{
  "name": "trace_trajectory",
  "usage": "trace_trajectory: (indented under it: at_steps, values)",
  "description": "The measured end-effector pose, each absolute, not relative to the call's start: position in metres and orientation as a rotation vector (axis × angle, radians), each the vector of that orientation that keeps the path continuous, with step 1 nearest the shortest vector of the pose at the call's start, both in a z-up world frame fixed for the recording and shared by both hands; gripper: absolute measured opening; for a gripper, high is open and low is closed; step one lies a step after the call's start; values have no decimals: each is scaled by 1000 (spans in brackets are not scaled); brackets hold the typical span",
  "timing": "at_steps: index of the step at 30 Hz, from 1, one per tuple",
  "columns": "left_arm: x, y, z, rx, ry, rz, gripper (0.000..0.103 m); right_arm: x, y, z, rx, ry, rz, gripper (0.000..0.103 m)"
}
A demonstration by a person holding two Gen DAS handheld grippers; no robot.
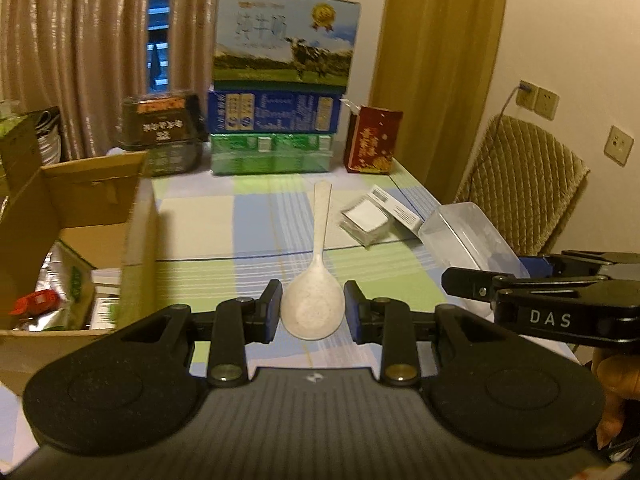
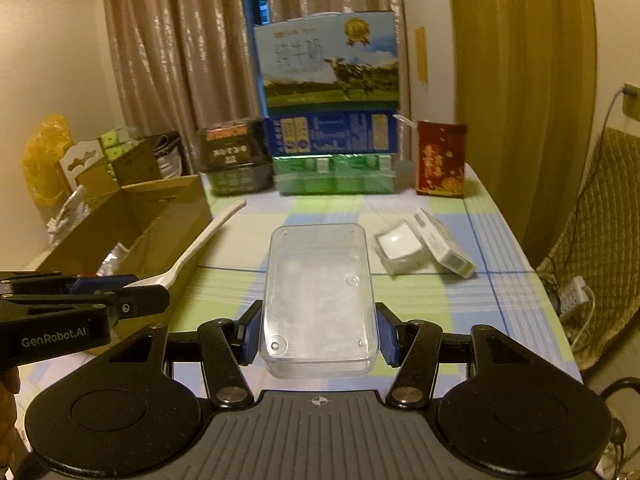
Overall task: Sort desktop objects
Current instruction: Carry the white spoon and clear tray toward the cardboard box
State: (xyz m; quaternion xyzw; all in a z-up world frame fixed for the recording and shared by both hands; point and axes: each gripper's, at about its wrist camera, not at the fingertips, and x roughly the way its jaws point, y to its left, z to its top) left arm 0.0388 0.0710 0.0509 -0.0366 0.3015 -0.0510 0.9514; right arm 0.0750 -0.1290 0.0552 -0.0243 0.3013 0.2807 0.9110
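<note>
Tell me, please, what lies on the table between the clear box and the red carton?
In the right wrist view, a small white packet and a white carton lie between the clear box and the red carton.

The left gripper [image 1: 312,312] fills the lower half of its own view, pointing forward and tilted downward, its jaws closed on the bowl of a spoon [image 1: 314,304] whose handle points away. The right gripper [image 2: 318,332] sits the same way in its view, jaws pressed against the sides of a clear plastic box [image 2: 318,292]. Each gripper shows in the other's view at the frame edge, side by side and level. A hand [image 1: 616,396] shows at lower right.
</note>
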Motion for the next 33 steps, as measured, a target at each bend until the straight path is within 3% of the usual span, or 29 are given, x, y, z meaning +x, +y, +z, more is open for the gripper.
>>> trace_trajectory:
  at_steps: [33]
  values:
    - [10,257,73,-129,569,181,28,68,71,80,-157,573,858,53]
